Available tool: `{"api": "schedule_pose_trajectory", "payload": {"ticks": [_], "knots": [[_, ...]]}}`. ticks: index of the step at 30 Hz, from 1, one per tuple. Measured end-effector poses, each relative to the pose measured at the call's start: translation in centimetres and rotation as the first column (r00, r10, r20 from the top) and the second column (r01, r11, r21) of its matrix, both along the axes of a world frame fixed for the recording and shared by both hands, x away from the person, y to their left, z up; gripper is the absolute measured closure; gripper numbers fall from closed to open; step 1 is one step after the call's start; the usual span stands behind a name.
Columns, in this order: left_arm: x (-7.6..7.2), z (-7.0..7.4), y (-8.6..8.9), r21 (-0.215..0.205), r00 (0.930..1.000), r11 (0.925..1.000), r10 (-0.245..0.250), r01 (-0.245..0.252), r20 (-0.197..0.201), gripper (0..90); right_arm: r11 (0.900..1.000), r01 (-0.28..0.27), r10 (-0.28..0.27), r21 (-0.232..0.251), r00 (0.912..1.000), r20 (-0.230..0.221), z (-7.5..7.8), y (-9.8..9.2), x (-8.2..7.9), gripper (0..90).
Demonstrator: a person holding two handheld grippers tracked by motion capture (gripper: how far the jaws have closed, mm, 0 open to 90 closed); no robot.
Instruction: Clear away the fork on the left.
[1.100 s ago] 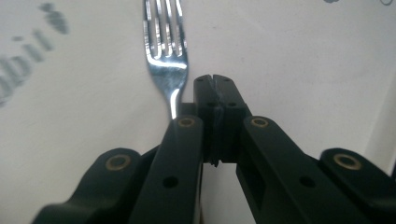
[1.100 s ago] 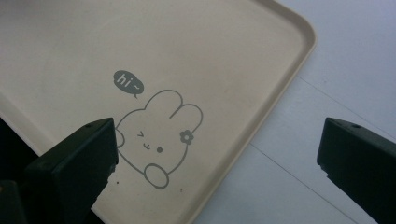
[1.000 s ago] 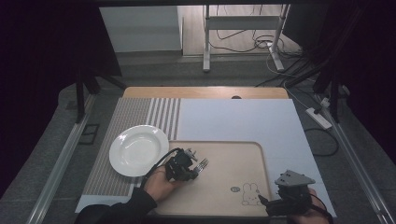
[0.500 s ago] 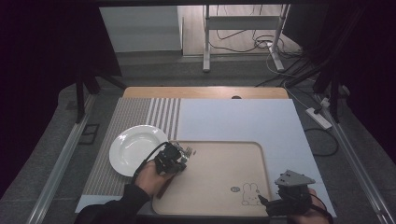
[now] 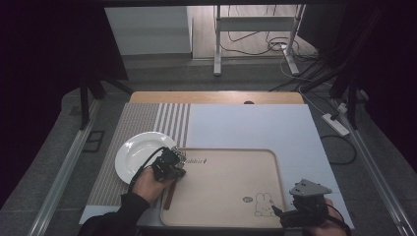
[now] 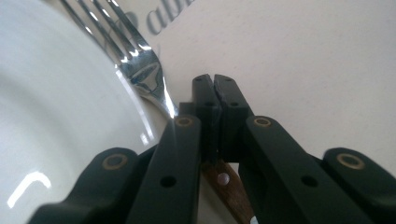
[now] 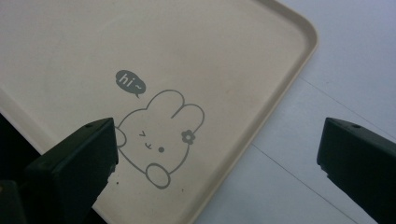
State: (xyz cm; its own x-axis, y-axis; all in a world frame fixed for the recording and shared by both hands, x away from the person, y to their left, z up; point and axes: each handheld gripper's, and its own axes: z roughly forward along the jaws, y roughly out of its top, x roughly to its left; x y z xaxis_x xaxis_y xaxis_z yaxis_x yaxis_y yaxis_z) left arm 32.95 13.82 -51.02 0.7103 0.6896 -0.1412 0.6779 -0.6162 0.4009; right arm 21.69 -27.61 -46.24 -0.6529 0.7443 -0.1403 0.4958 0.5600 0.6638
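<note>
**Fork carried at the plate's edge, grip narrow**

The left tongs [image 6: 215, 100] are pressed together on a fork [image 6: 140, 65], pinching it at the neck where the metal meets the wooden handle [image 6: 224, 186]. In the left gripper view the tines lie over the near-right rim of the white plate [image 6: 56, 130], with the beige tray [image 6: 303, 60] under and beyond them. From the high view the left tongs [image 5: 169, 164] sit at the tray's far-left corner, just beside the plate [image 5: 135, 155], and the handle [image 5: 168, 195] trails toward the person over the tray's left edge.

The right tongs [image 7: 215, 154] are spread wide, with nothing between them, hovering over the tray's near-right corner by the rabbit drawing [image 7: 156, 137]. In the high view they [image 5: 282, 216] sit at the near-right of the worktop [image 5: 255, 125], well apart from the fork.

The risks, as I judge them:
- The pinch is on a thin, smooth neck, so the fork could swivel between the pads and the long handle could swing down.
- The tines are close to the plate rim; a low pass could knock them against it and shift the plate.
- If let go here, the fork would straddle plate and tray and could slide off the rim.
</note>
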Motion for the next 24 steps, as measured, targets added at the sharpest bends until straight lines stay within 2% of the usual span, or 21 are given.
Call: {"api": "schedule_pose_trajectory", "payload": {"ticks": [4,7,11,13,16,18,21,24], "knots": [[-0.1,0.0,0.3,0.003,0.9998,0.9998,0.020,-0.020,-0.004,86.9,1.000,0.001,-0.001,0.000,1.0000,-0.002,0.0,0.0,0.0,0.0],[-0.2,0.0,0.3,0.001,0.9999,0.9999,0.014,-0.014,0.000,86.1,1.000,0.001,-0.001,-0.001,1.0000,-0.002,0.0,0.0,0.0,0.0],[-0.1,0.0,0.4,-0.032,0.9998,0.9995,-0.002,0.001,-0.019,78.7,1.000,0.000,0.000,0.000,1.0000,-0.002,0.0,0.0,0.0,0.0],[-0.1,0.1,0.4,-0.048,0.9992,0.9981,-0.040,0.039,-0.007,78.7,1.000,0.000,0.000,0.000,1.0000,-0.002,0.0,0.0,0.0,0.0],[-0.2,0.5,0.5,-0.097,0.9984,0.9937,-0.055,0.056,0.007,74.8,1.000,0.000,0.000,0.000,1.0000,-0.003,0.0,0.0,0.0,0.0],[-0.4,0.8,0.6,-0.110,0.9987,0.9929,-0.043,0.046,0.027,70.0,1.000,0.000,0.000,0.000,1.0000,-0.003,0.0,0.0,0.0,0.0],[-0.6,1.3,0.9,-0.127,0.9962,0.9900,-0.051,0.060,0.070,64.5,1.000,-0.001,0.001,0.000,1.0000,-0.003,0.0,0.0,0.0,0.0],[-0.8,1.6,1.2,-0.164,0.9949,0.9846,-0.045,0.060,0.091,59.6,1.000,-0.001,0.001,-0.001,1.0000,-0.005,0.0,0.0,0.0,0.0]]}}
